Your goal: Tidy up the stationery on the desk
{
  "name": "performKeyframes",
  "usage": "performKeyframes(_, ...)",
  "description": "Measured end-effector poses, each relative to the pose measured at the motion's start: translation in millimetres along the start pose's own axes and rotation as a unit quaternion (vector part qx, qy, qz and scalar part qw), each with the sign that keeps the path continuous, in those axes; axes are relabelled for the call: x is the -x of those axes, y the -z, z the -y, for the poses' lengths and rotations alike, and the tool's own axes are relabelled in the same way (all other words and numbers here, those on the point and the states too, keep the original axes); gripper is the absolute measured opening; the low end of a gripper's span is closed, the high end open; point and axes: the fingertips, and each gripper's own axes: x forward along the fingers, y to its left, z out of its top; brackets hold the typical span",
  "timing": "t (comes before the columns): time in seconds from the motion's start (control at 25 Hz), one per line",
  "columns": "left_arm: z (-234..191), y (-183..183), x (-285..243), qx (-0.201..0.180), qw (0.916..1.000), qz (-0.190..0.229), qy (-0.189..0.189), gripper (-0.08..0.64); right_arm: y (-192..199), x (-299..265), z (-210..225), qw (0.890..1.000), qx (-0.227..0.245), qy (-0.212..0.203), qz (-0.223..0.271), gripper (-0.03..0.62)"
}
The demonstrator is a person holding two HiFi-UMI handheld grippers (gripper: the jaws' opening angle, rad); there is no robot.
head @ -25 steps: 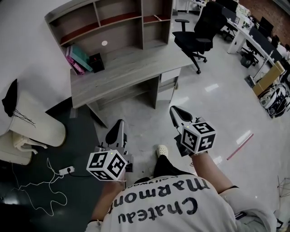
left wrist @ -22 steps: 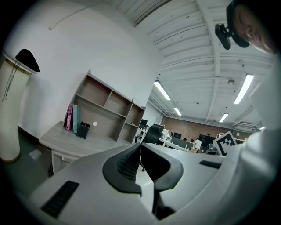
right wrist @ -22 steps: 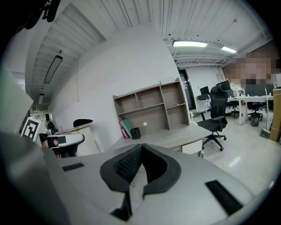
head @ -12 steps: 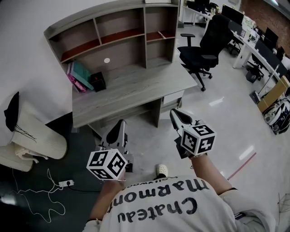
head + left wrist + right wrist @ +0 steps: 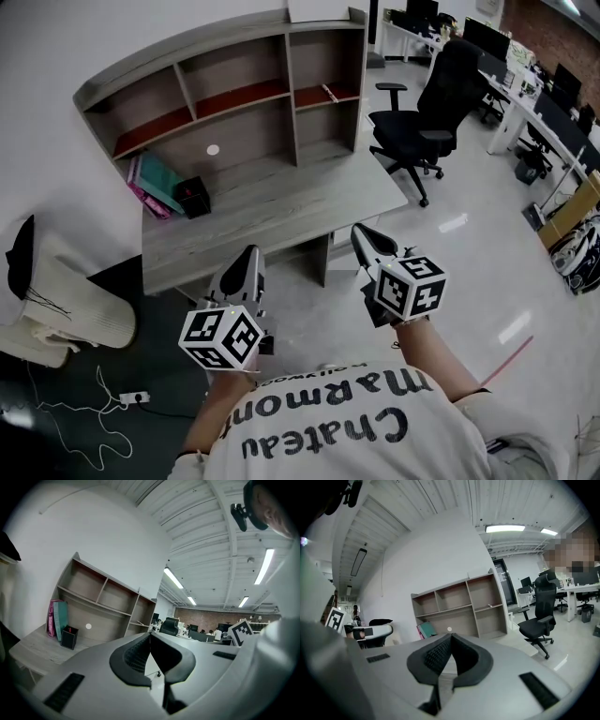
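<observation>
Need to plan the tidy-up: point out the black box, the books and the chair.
black box (image 5: 192, 196), head view, on its front face
books (image 5: 165, 180), head view, on the teal cover
chair (image 5: 457, 75), head view, on the backrest

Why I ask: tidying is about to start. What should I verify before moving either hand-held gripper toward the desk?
1. Is the left hand-held gripper free: ok, jaws together, nothing between them.
2. Is the right hand-held gripper free: ok, jaws together, empty.
3. Jaws opened for a grasp: not ok, both are shut.
4. Targets found: ok, the black box and the pink and teal books stand at the back left of the desk.
5. Loose small stationery on the desktop: cannot tell.
6. Approach clear: ok, the office chair stands off to the desk's right.
</observation>
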Motion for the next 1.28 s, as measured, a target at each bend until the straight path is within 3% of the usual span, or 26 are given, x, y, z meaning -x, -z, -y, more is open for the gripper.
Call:
performKeyframes(0.28, 4, 4, -36, -0.001, 1.0, 0.005, -0.002, 0.015, -11, -16, 32, 1.0, 0.001, -0.007, 0.009, 0.011)
performKeyframes(0.68, 9, 37, -56, -0.014, 0.9995, -0.026, -0.013, 0.015, 18, -24, 65, 1.0, -0.024, -0.012, -0.014, 0.011)
performKeyframes(1.0, 8, 59, -76, -0.003, 0.9985, -0.055, 0.002, 0.015, 44, -31, 81, 0.998, -0.045, 0.001, -0.039, 0.011)
performKeyframes(1.28, 2, 62, -118, 0.006, 0.9979, -0.06, 0.023, 0.015, 34, -51, 104, 0.998, -0.042, 0.018, -0.039, 0.011)
